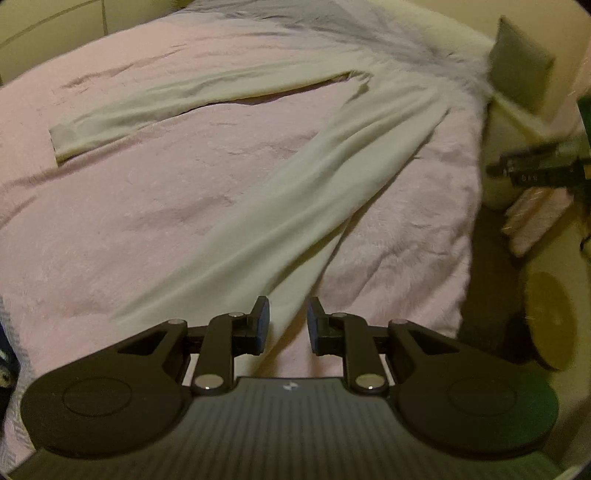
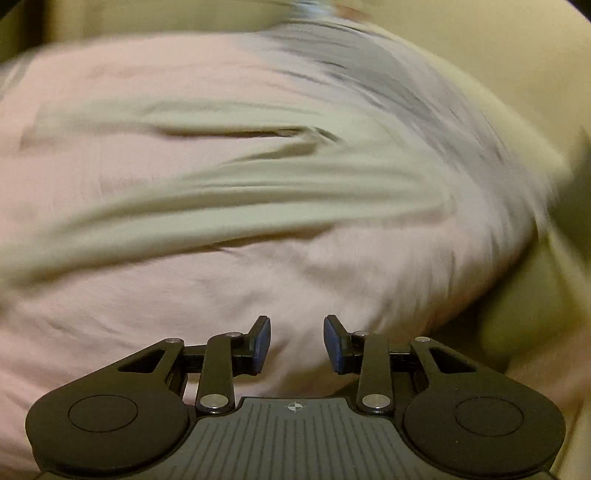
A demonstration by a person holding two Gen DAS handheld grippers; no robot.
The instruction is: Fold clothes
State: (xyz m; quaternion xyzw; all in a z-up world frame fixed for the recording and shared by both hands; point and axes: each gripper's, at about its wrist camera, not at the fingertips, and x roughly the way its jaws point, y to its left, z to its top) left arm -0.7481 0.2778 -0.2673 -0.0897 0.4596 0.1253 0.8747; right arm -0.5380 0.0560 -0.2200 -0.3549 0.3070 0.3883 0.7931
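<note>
A pale cream long-sleeved garment lies spread on a pink blanket covering a bed, its body running diagonally from the near edge of the blanket toward the far right corner, and one sleeve stretched out to the left across the blanket. The left gripper hangs above the near end of the garment; its fingers stand apart with a clear gap between them, gripping nothing, and the cream fabric shows through the gap. A grey patch of fabric lies on the blanket beyond the garment's far end, and a grey-green cushion stands past the blanket's far right corner. At the right border of the left wrist view, off the blanket, a dark blurred object juts in; what it is cannot be told. The right wrist view is heavily motion-blurred: the right gripper is over bare pink blanket, its blue-padded fingers spread wide and empty, while the garment crosses the blanket farther off as a pale band.
</note>
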